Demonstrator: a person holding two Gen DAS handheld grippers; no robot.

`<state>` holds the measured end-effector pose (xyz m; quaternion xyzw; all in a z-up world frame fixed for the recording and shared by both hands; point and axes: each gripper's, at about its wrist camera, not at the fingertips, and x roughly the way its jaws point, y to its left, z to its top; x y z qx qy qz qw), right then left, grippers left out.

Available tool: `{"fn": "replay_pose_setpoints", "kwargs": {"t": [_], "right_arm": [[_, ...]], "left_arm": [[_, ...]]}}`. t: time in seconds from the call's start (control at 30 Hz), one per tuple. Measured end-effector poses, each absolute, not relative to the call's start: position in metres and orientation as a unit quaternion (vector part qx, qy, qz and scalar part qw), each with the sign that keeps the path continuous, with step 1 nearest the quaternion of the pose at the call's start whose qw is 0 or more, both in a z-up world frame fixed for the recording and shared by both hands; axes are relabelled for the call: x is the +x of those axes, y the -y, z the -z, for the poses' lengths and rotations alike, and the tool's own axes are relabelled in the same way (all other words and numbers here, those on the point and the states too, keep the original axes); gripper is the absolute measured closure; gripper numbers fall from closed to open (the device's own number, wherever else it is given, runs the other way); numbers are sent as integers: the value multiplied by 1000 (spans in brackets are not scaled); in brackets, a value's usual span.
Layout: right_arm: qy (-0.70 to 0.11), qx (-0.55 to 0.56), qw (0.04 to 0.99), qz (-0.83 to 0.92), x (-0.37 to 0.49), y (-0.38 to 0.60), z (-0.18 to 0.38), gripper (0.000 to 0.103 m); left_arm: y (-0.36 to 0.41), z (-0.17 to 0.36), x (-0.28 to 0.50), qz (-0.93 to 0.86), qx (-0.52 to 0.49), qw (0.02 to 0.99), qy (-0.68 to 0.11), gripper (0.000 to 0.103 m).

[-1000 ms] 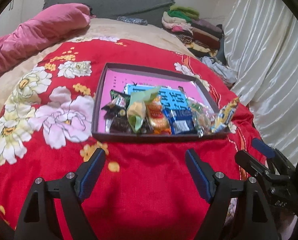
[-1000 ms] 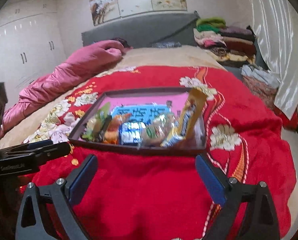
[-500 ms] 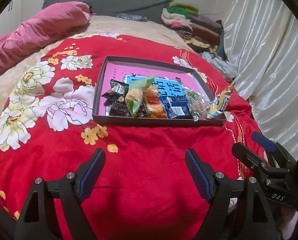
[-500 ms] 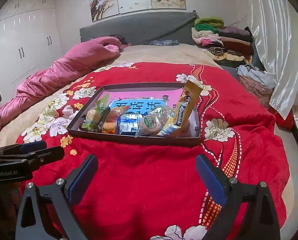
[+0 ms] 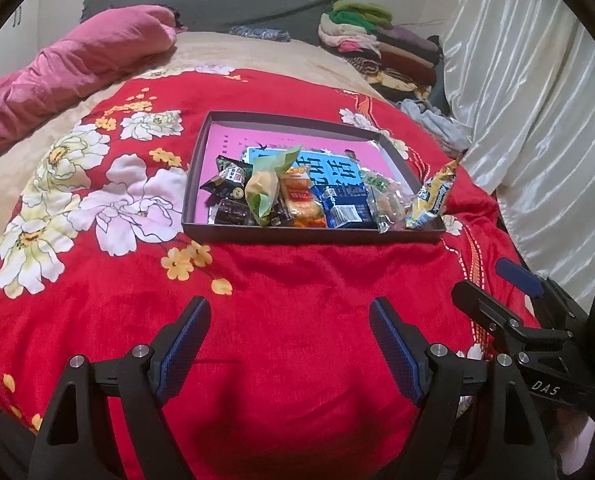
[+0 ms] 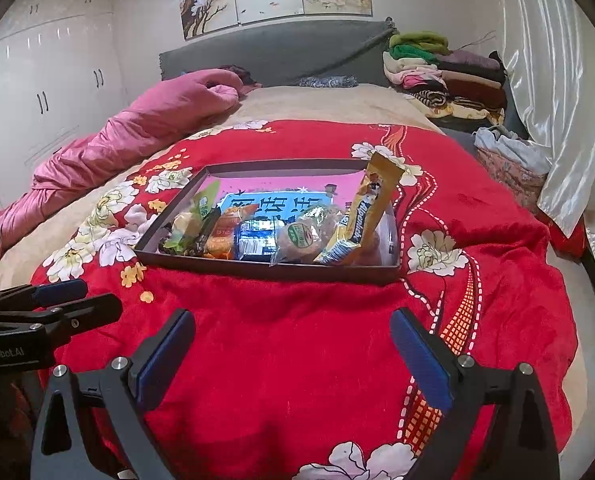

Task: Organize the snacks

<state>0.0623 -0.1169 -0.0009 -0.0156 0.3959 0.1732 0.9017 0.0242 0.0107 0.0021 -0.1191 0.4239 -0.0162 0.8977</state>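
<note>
A shallow dark box with a pink inside lies on the red flowered blanket. Several wrapped snacks stand in a row along its near wall: a green pack, an orange pack, a blue pack and a yellow bar leaning on the right corner. The box and yellow bar also show in the right wrist view. My left gripper is open and empty, well short of the box. My right gripper is open and empty too, beside the left one.
A pink quilt lies at the left of the bed. Folded clothes are stacked at the back right by the grey headboard. White curtains hang on the right. White wardrobes stand at the left.
Both grippers have pulled back from the box and risen a little, so the box looks smaller and farther. Both stay open and empty. The snacks have not moved.
</note>
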Motion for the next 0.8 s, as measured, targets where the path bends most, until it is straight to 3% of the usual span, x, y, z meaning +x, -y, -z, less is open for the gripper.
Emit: {"fn": "replay_pose_setpoints", "kwargs": {"t": [0.8], "right_arm": [[-405,-14,900,-161,62,123,6,4]], "left_arm": [[-12,-8,18,4,-107,898,-427,20]]}}
